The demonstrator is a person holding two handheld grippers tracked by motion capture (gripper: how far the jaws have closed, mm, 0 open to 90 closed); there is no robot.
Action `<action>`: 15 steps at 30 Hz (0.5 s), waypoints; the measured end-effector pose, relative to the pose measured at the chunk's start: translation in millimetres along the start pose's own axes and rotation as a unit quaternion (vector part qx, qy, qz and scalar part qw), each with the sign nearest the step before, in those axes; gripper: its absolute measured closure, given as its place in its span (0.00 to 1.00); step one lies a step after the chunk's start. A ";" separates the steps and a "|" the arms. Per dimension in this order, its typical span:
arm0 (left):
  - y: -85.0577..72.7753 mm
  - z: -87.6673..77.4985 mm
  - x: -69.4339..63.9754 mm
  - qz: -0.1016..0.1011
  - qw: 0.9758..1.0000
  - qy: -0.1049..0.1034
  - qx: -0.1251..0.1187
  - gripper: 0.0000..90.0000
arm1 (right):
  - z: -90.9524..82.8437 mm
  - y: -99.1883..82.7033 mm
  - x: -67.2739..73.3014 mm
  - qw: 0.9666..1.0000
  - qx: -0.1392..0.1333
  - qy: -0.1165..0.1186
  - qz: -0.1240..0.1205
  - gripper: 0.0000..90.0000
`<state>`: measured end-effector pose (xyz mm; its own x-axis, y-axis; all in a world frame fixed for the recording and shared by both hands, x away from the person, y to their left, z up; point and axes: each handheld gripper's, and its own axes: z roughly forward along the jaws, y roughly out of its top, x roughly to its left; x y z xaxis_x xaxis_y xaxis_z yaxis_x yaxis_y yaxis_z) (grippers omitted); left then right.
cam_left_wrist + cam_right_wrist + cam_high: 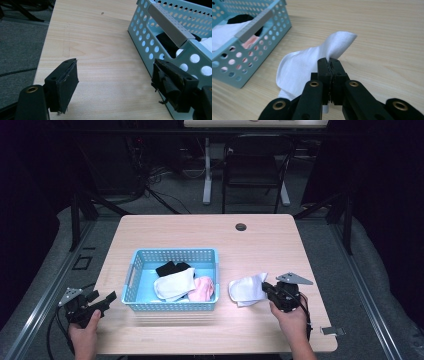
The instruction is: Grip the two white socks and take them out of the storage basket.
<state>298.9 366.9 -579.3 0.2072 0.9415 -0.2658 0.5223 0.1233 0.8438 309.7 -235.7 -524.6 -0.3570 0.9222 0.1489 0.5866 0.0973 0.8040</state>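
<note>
The left gripper (113, 85) hangs with its jaws wide apart over the pale wooden table (95, 50), its right jaw beside the wall of a light blue basket (147, 40) holding black and white cloth.

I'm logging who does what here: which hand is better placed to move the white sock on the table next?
Right. The right gripper is shut on the white fabric sock beside the light blue perforated plastic basket; the left gripper is open and empty.
</note>
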 end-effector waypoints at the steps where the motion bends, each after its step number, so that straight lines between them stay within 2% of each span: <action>1: 0.1 -0.1 -0.1 0.000 1.000 0.000 0.000 0.23 | 0.9 -0.9 -2.3 1.000 0.000 -0.001 0.007 0.98; 5: 0.0 0.1 0.3 -0.001 1.000 -0.001 -0.003 0.23 | 3.0 -4.7 -11.7 1.000 0.004 -0.004 0.023 0.98; 11: 0.2 -0.6 0.3 -0.002 1.000 -0.002 -0.001 0.23 | 5.7 -9.0 -17.8 0.999 0.008 -0.012 0.031 0.97; 14: 0.2 -0.5 0.3 -0.002 1.000 -0.002 -0.001 0.23 | 5.8 -10.2 -19.0 0.999 -0.001 -0.023 0.032 0.89; 15: 0.2 -0.5 0.4 -0.002 1.000 -0.002 -0.001 0.23 | 4.9 -10.1 -19.1 0.999 -0.007 -0.035 0.030 0.83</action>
<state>298.7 367.5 -579.1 0.2076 0.9398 -0.2715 0.5215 0.1285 0.8435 314.1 -252.5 -538.4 -0.2685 0.9505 0.1567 0.5945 0.0355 0.8033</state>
